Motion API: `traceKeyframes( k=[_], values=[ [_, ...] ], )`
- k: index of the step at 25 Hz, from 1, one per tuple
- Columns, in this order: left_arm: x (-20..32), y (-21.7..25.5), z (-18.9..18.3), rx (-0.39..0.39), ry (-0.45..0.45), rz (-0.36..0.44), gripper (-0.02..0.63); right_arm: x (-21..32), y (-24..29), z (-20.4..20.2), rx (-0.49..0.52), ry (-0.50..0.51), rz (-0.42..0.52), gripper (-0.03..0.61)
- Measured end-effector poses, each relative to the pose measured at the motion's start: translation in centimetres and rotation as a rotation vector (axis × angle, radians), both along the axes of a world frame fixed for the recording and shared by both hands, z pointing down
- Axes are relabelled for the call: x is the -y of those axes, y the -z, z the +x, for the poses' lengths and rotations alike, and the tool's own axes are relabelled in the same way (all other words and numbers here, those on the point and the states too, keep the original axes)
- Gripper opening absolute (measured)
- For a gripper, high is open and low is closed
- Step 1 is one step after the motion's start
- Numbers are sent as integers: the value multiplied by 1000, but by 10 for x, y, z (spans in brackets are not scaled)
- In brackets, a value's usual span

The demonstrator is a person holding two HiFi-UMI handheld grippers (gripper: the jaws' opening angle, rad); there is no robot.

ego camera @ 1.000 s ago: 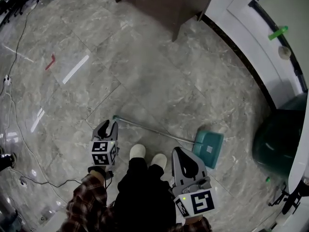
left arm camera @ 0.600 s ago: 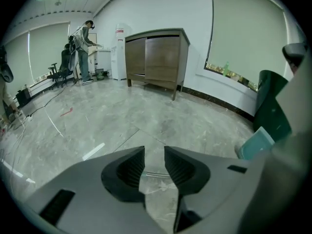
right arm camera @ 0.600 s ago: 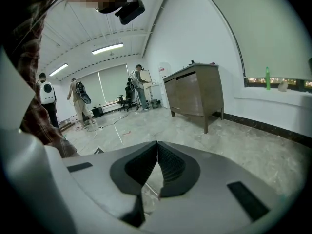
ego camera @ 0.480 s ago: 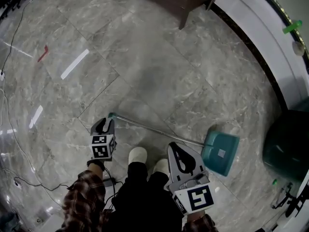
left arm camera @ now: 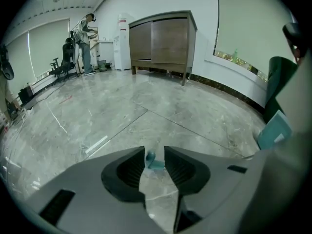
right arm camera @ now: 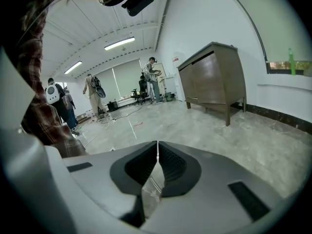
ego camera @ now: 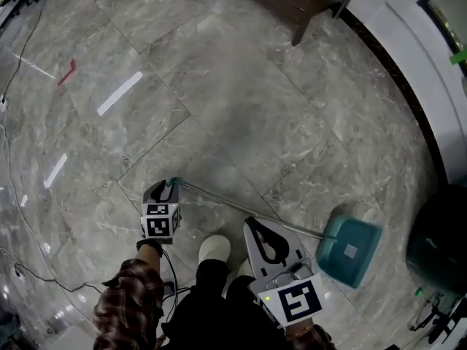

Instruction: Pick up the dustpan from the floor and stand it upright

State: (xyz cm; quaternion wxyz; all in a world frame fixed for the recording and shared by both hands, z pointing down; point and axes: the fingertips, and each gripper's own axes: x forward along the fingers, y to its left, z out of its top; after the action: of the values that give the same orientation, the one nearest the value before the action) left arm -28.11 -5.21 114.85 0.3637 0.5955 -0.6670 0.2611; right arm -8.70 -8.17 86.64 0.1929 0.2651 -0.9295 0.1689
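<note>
Low over the grey marble floor (ego camera: 219,108), my left gripper (left arm camera: 156,152) stands with jaws apart, the teal end cap (left arm camera: 154,161) of the long metal handle (ego camera: 248,211) showing between them; my right gripper (right arm camera: 157,147) is closed, empty. The teal plastic dustpan (ego camera: 350,251) lies flat near the white shoes (ego camera: 214,249). I should centre the cap, close squarely, then raise it slowly.

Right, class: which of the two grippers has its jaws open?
The left gripper: its jaws stand apart, framing the teal tip of the dustpan handle. The right gripper has its jaws together.
</note>
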Motion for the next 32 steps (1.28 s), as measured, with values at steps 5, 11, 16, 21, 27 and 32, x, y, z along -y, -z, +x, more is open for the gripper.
traceKeyframes(
  k=[5,11,16,21,27,32],
  values=[
    [3,-19,-7,0,34,-42,112,9,-11,-8,-7,16,5,11],
    [8,-24,-10,48,14,-92,87,10,-27,-10,-27,25,-23,11],
    [12,-19,-11,97,33,-113,77,12,-23,-6,-27,9,-18,11],
    [31,18,-9,129,14,-60,77,15,-6,-1,-28,-14,-18,11],
    [91,110,-5,208,-33,32,78,25,52,12,-15,-64,-30,11],
    [139,200,3,279,-67,78,78,40,123,26,-4,-118,-16,11]
  ],
)
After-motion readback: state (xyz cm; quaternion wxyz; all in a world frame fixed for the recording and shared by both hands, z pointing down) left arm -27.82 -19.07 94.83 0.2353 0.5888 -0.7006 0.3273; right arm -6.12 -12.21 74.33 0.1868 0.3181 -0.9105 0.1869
